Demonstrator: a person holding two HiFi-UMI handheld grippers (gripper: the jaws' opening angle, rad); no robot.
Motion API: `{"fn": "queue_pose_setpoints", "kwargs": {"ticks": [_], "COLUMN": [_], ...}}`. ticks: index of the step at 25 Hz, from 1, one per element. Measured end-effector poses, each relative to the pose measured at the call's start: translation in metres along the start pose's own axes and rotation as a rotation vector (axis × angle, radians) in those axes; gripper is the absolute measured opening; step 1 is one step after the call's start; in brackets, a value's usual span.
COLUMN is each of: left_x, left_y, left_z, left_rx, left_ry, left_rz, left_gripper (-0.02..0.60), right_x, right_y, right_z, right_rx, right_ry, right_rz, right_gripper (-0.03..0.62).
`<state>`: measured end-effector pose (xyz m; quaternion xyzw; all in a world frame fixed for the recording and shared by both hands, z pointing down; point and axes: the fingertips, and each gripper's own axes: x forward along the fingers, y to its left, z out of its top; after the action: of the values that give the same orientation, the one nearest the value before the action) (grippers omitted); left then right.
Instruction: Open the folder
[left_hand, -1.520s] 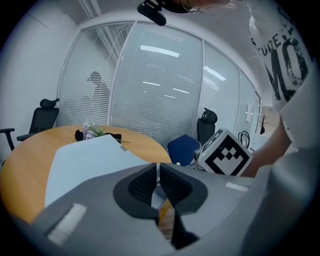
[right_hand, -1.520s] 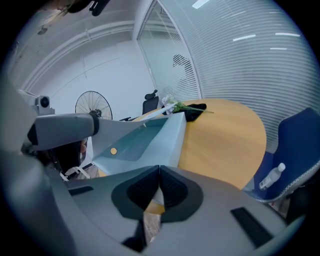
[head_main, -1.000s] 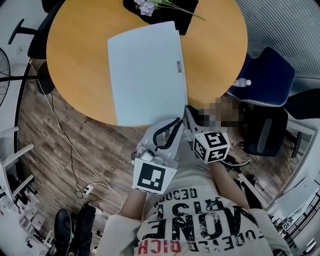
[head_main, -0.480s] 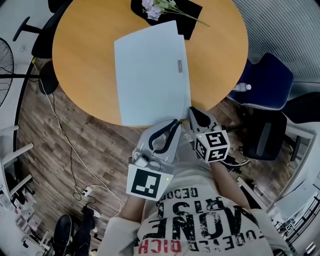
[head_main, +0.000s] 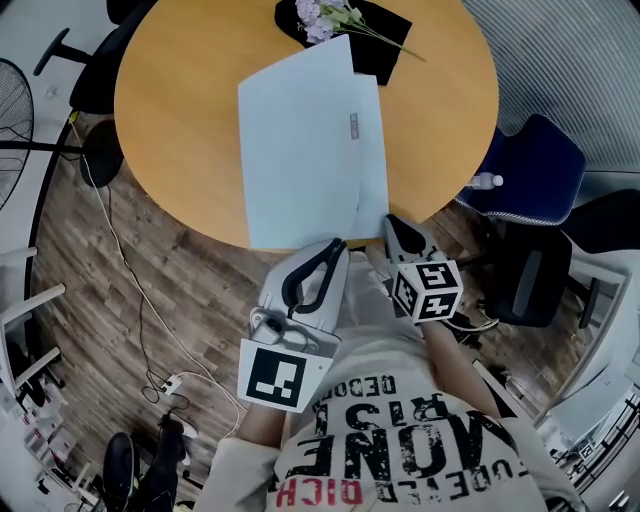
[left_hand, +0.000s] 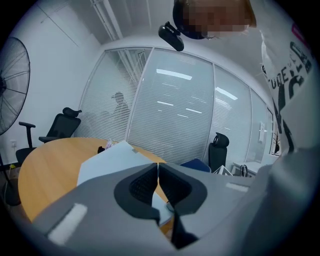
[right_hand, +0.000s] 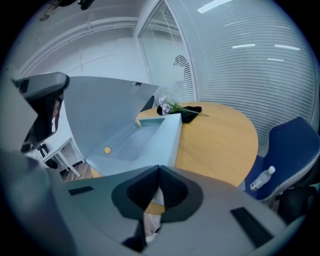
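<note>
Lifting cover: pinch could slip

Main risk: the cover (right_hand: 95, 115) is thin and held only near its near corner by the left gripper (head_main: 338, 243). That gripper's jaws are clamped on it and have just been closing further. If the pull outruns the hinge, the sheet likely bends or slides out of the pads and flops shut.

Second risk: the right gripper (head_main: 390, 222) is pinched shut on the lower leaf (right_hand: 150, 142) at the near right corner. If that pinch gives, the whole folder (head_main: 300, 150) probably rises with the cover or skids on the table (head_main: 170, 120).

The folder's near edge sits right at the table rim, so a tug toward the person could drag it off. Its far corner lies against the flowers (head_main: 335, 15) on their dark cloth (head_main: 385, 35) (a wide swing might brush them, they look that close).

Positions: the folder lies lengthwise on the table, from the flowers to the near rim. Both grippers are at its near end, the left on the near edge and the right just beside it at the right corner. In the right gripper view the cover stands raised to the left with the left gripper on its edge. The inner pocket (right_hand: 135, 140) is exposed, so the folder is partly open, not yet laid flat.
</note>
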<state>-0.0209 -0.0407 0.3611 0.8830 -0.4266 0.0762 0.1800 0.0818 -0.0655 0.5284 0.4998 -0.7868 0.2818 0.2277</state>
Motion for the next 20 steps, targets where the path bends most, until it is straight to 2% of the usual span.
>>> {"fn": "queue_pose_setpoints", "kwargs": {"ticks": [17, 20], "left_x": [-0.045, -0.051], "left_y": [0.033, 0.041], "left_z": [0.025, 0.034], "left_rx": [-0.034, -0.003], "left_ry": [-0.113, -0.164], "left_rz": [0.115, 0.139], "left_gripper": [0.015, 0.015], "right_x": [0.0, 0.0], "right_y": [-0.002, -0.002], "right_z": [0.001, 0.002], "right_rx": [-0.002, -0.005], "right_ry": [0.003, 0.004], "right_rz": [-0.053, -0.063], "right_gripper": [0.012, 0.012]}}
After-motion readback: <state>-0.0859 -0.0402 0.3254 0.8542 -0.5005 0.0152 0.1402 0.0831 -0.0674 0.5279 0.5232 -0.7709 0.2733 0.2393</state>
